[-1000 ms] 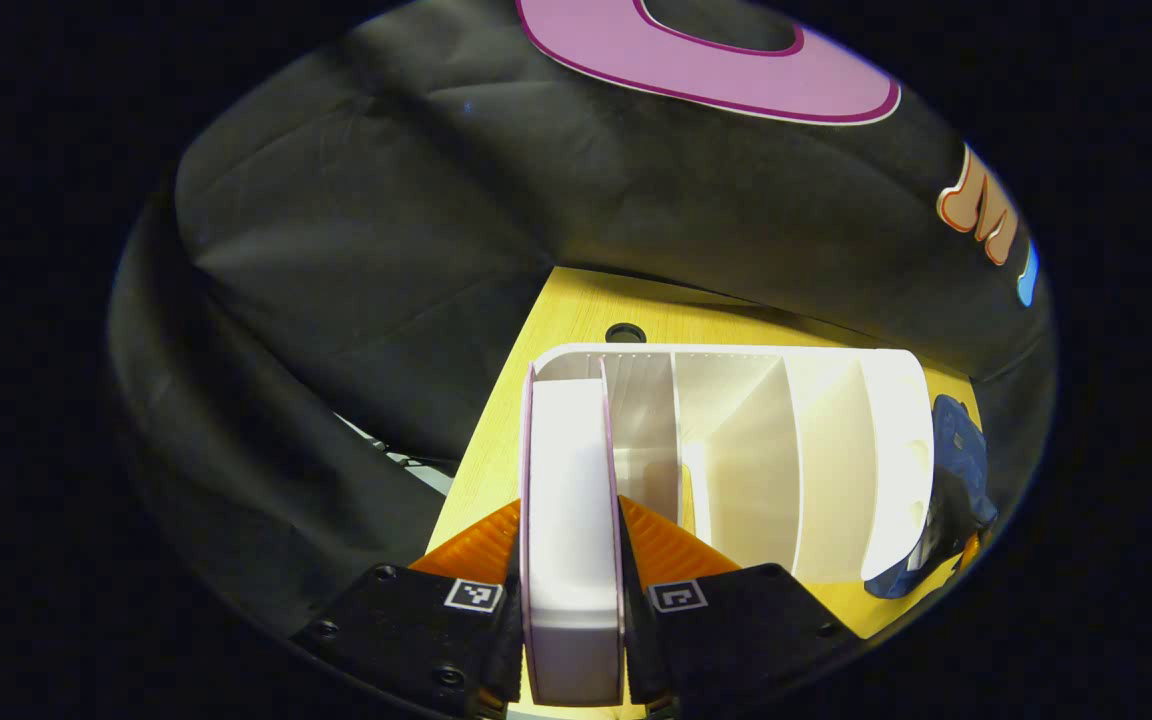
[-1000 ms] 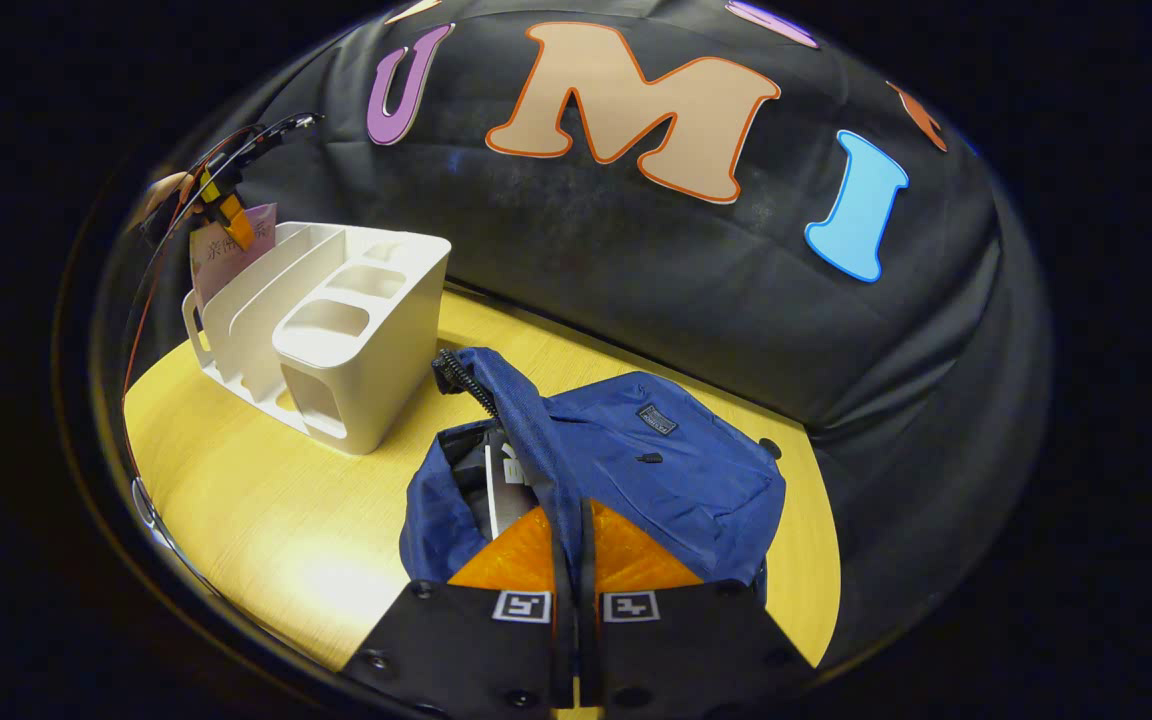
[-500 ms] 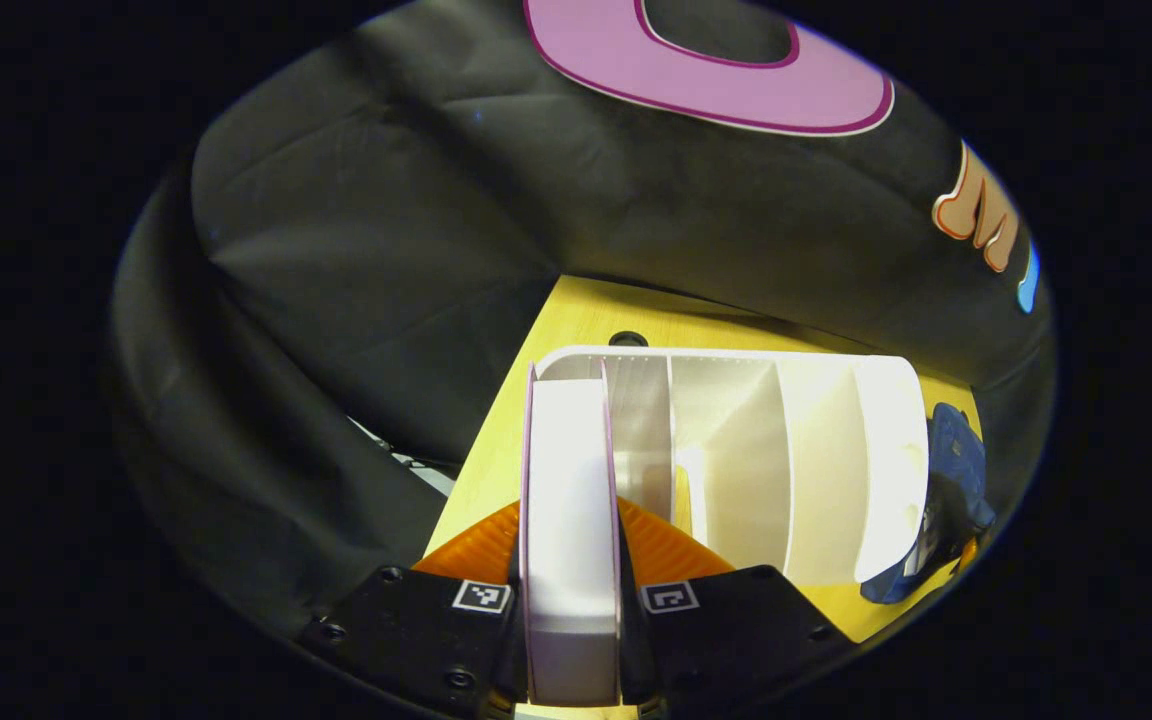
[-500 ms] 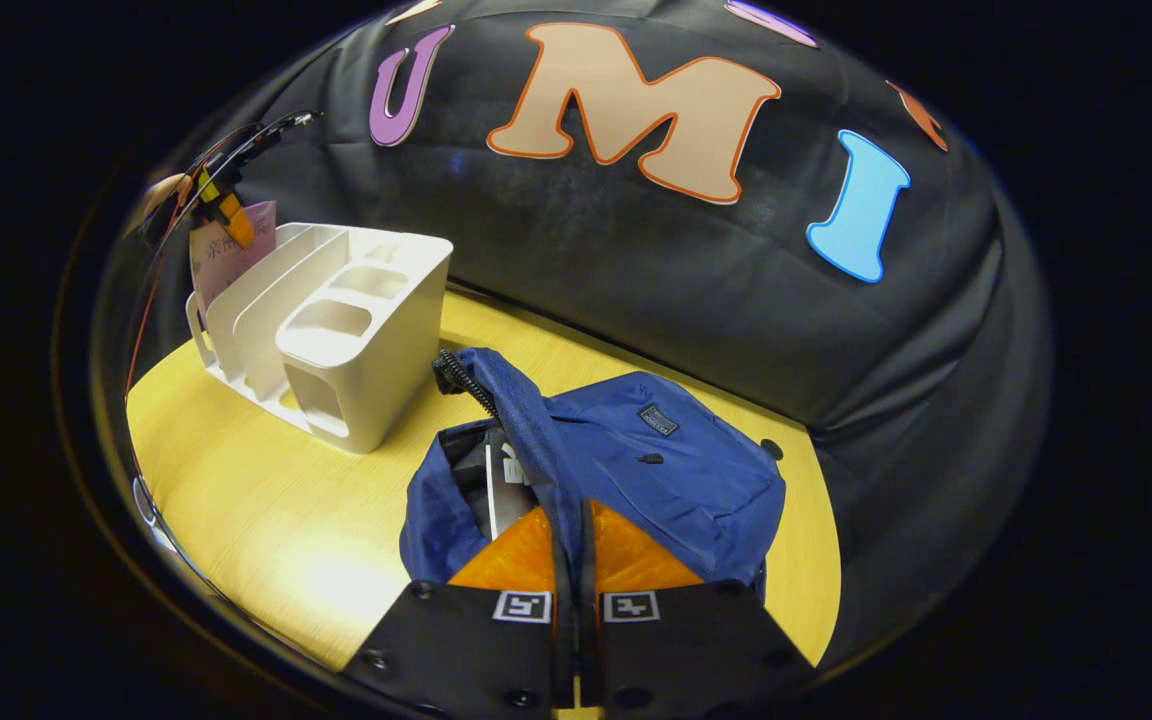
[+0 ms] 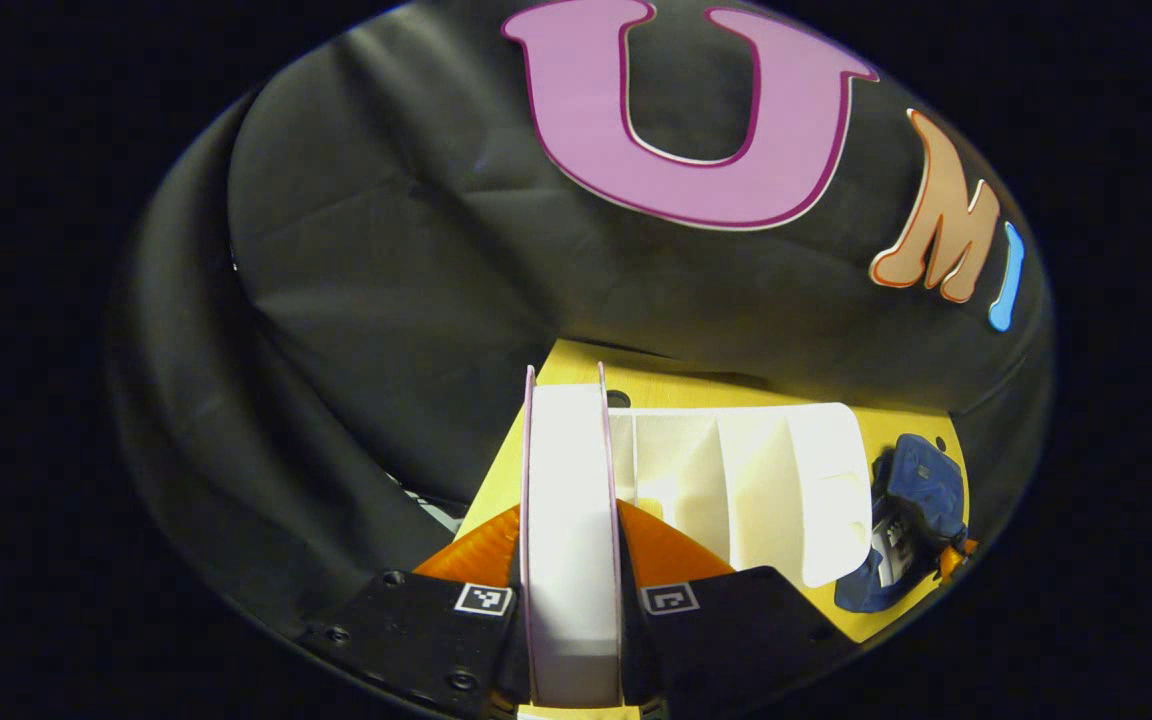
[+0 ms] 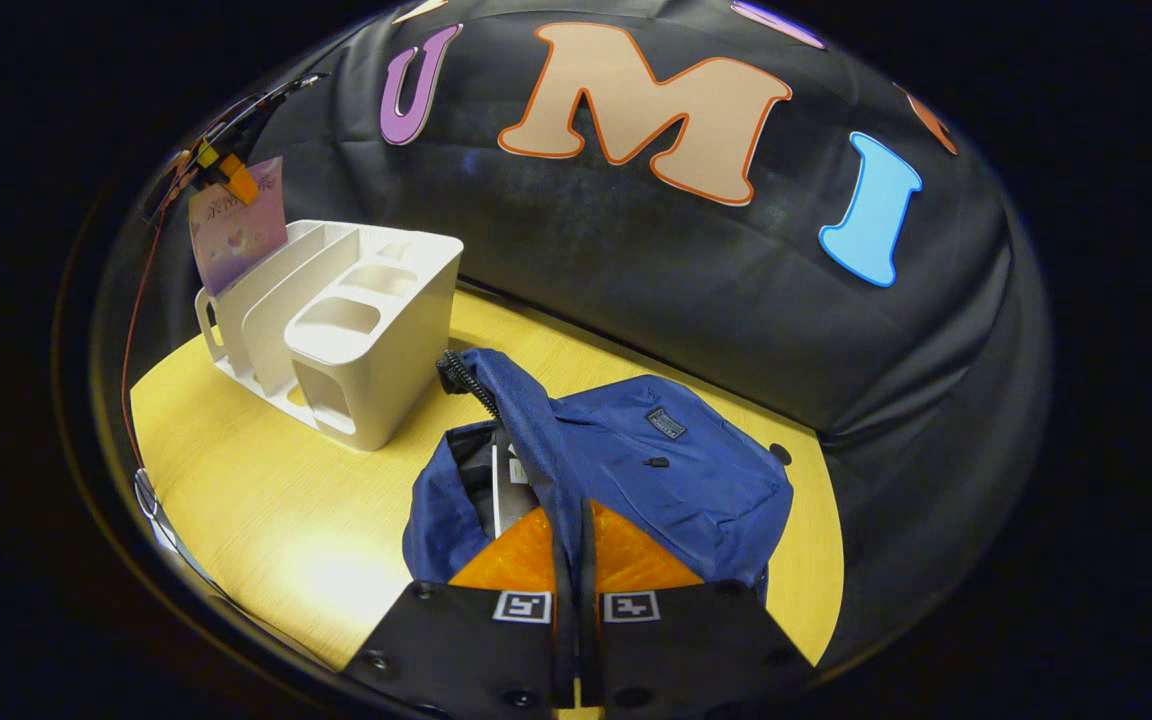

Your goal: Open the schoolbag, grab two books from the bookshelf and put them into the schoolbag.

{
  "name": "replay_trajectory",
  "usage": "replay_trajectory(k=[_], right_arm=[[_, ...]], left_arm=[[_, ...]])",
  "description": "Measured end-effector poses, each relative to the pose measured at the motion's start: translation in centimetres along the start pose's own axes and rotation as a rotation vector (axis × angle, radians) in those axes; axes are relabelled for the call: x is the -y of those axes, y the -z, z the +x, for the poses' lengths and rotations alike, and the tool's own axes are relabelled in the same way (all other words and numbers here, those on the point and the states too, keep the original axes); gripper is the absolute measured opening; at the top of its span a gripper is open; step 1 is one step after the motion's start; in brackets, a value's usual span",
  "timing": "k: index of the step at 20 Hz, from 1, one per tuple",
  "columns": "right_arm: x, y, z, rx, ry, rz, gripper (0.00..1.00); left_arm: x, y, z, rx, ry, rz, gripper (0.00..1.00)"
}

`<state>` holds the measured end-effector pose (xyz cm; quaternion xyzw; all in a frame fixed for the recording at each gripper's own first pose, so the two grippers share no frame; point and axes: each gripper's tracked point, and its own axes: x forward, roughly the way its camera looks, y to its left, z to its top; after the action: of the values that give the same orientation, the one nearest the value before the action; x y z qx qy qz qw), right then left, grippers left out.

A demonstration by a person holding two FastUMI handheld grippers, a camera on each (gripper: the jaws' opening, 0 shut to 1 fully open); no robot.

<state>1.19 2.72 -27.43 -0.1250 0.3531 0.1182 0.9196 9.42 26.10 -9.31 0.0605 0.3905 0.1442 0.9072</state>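
My left gripper (image 5: 571, 512) is shut on a white-paged book with purple covers (image 5: 568, 440), held upright above the leftmost slot of the white bookshelf (image 5: 756, 485). In the right gripper view that book (image 6: 236, 228) hangs over the bookshelf (image 6: 346, 330), with the left gripper (image 6: 221, 172) at its top. My right gripper (image 6: 576, 512) is shut on the zip edge of the blue schoolbag (image 6: 666, 470) and holds its mouth open. Another book (image 6: 504, 482) stands inside the bag. The schoolbag (image 5: 916, 500) also lies beyond the shelf in the left gripper view.
The yellow wooden table (image 6: 266, 500) carries the shelf at the left and the bag at the right, with bare top in front of the shelf. The shelf's other slots hold nothing. A thin cable (image 6: 141, 330) hangs at the table's left edge.
The left gripper has lifted the book up out of the shelf slot; the shelf now sits lower and smaller in its view. The right gripper has kept its hold on the bag.
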Motion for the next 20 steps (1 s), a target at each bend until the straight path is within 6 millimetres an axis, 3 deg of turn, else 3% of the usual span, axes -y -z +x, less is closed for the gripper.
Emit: replay_trajectory(k=[6,15,20], right_arm=[[0.1,-0.1,0.0,0.006,-0.023,-0.013,0.05],[0.2,-0.5,0.0,0.018,-0.054,-0.030,0.05],[0.2,-0.5,0.0,0.022,-0.074,-0.042,0.05]], left_arm=[[0.3,-3.5,-5.9,0.145,0.019,-0.057,0.32],[1.2,-4.9,-12.6,0.270,0.021,-0.084,0.32],[4.5,-4.3,-14.7,0.293,0.130,-0.172,0.32]])
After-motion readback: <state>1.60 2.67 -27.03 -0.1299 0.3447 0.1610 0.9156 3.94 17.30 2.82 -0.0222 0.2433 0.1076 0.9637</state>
